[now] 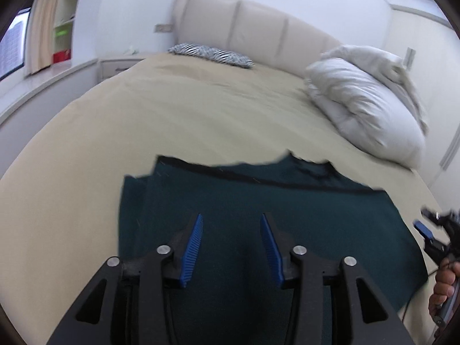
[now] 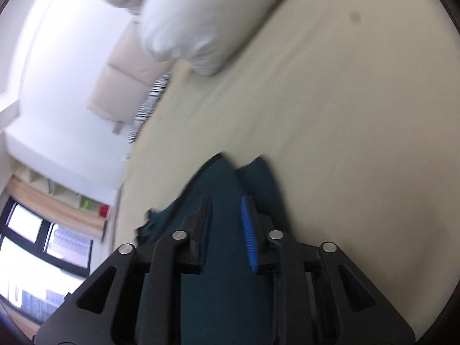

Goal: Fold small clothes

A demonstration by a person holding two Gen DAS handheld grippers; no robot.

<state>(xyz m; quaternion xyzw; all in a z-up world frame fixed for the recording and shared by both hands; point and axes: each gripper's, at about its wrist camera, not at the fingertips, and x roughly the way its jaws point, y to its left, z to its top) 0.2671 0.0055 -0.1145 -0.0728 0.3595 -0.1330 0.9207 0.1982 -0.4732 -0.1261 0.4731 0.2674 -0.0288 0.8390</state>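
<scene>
A dark teal garment [image 1: 258,210] lies spread flat on the beige bed, with a folded flap along its left side and a dark seam near its far edge. My left gripper [image 1: 231,218] is open above the garment's near middle, with nothing between its blue pads [image 1: 192,247]. My right gripper [image 1: 425,231] shows at the garment's right edge, held in a hand. In the tilted, blurred right wrist view the garment [image 2: 224,258] runs between the spread fingers of the right gripper [image 2: 228,201]; its jaws stand apart with the cloth loose between them.
The beige bed cover [image 1: 172,120] stretches far ahead. A white pillow and bunched duvet [image 1: 365,97] lie at the back right, and a zebra-print cushion [image 1: 210,53] rests against the padded headboard [image 1: 258,28]. A window ledge [image 1: 37,86] runs along the left.
</scene>
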